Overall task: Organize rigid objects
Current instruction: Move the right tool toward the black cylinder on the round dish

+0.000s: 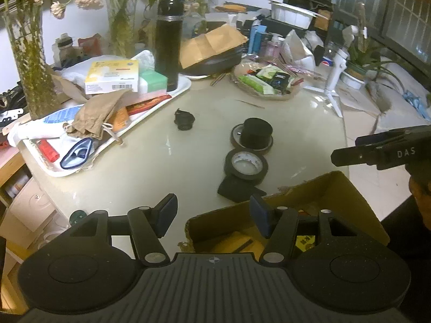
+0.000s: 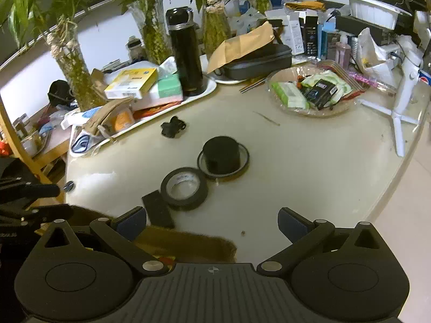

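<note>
A black tape roll (image 1: 246, 164) lies flat near the table's (image 1: 167, 167) middle. Left of it, farther off, sits a small black part (image 1: 184, 119); just beyond it a black cylinder (image 1: 256, 132) stands inside another ring. The left gripper (image 1: 212, 215) hovers partly open and empty over the cardboard box (image 1: 347, 188). The right gripper (image 2: 212, 222) gapes wide, empty.

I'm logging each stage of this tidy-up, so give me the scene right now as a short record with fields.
surface: pale table
loose items: black tape roll lying partly on a flat black block; black cylinder standing on a thin ring; small black part
container: open cardboard box at the near edge
left gripper: open, empty, above the box's edge
right gripper: open, empty
clutter: white tray with black flask
</note>
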